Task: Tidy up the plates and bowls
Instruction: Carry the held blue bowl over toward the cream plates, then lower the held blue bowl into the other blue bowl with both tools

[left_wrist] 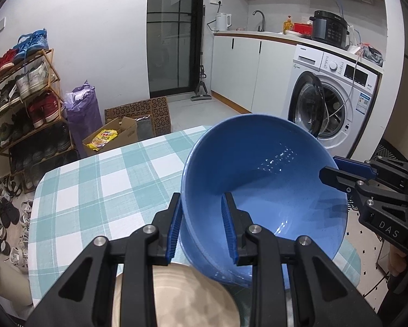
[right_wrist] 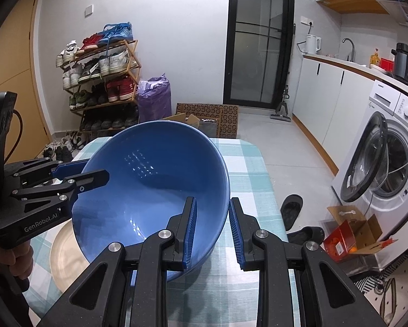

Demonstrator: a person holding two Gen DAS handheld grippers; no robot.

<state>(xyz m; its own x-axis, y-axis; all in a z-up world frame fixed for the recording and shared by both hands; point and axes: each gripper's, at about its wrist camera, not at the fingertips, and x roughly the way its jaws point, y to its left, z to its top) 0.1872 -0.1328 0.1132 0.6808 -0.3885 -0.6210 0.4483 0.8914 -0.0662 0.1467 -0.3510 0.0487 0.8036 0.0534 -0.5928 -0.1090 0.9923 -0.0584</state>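
Left wrist view: the blue bowl (left_wrist: 264,190) is held up above the table (left_wrist: 95,190), tilted, its hollow facing the camera.
Left gripper (left_wrist: 202,227): pinching the bowl's near wall, one pad outside and one inside the rim.
Right gripper (left_wrist: 337,174): reaches in from the right edge of this view and clamps the opposite rim (its own camera shows this more plainly).
Right wrist view: the right gripper (right_wrist: 212,231) has its left pad inside the bowl (right_wrist: 149,185) and its right pad outside, the wall pinched between them.
Left gripper, seen from the right (right_wrist: 80,175): enters from the left, one finger over the rim and inside, a blue pad behind on the outside; a hand (right_wrist: 10,259) holds its handle.
Beige plate (left_wrist: 182,297): lies flat on the checked tablecloth, below the bowl and partly hidden by it.
Table: covered in a teal and white check.
Background: a washing machine (left_wrist: 332,100) with its door open; a shoe rack (right_wrist: 103,79) by the wall.
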